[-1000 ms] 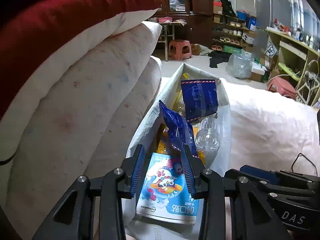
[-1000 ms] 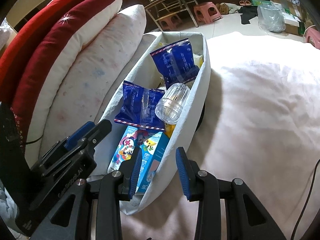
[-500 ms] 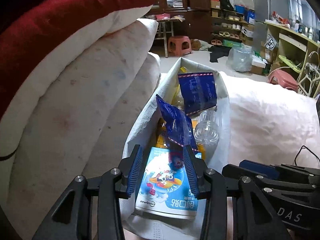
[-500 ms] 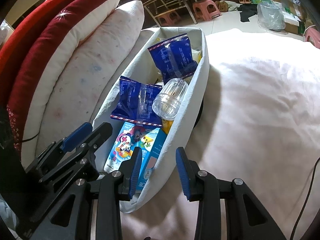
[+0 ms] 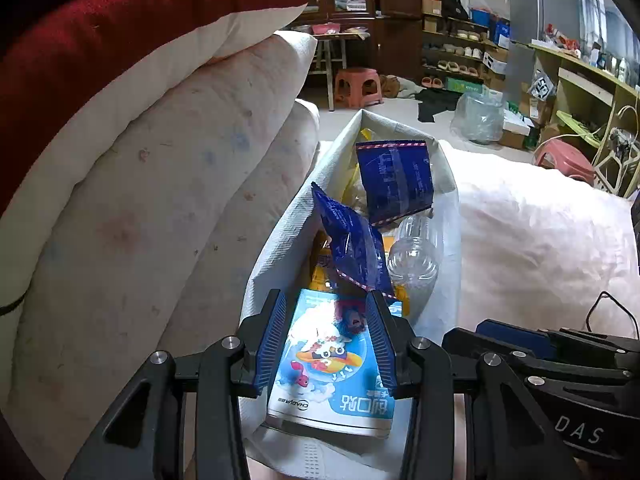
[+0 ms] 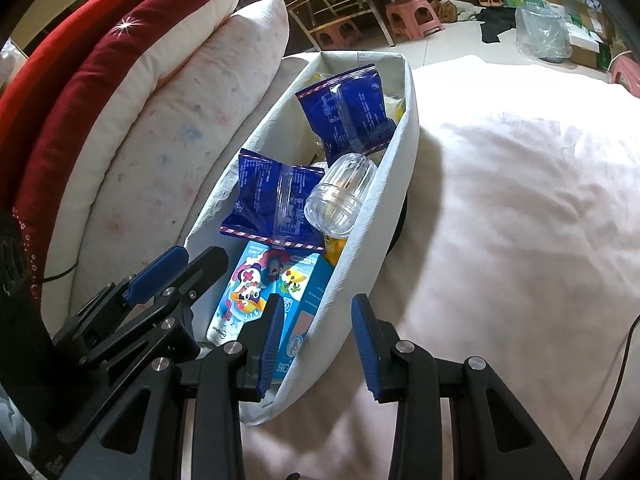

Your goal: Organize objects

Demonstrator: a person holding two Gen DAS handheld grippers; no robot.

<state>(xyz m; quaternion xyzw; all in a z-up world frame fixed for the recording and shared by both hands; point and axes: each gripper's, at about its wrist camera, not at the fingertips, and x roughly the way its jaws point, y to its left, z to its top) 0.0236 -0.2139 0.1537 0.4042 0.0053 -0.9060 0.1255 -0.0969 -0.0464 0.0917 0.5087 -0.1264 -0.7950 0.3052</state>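
Cartoon box lies at the near end of your white fabric bin — between your left gripper fingers, jaws apart and not pressing. Your right gripper straddles the bin's wall — whether clamped, I cannot tell.

— What is held in the white fabric bin?

— A blue cartoon-printed carton is seen lying flat at the near end. Two dark blue snack packets are noted: one propped over the carton's far edge, another leaned near the far end.

— Anything else?

— A clear ribbed plastic jar is laid on its side between the packets, against the right wall. Yellow wrappers are partly buried underneath.
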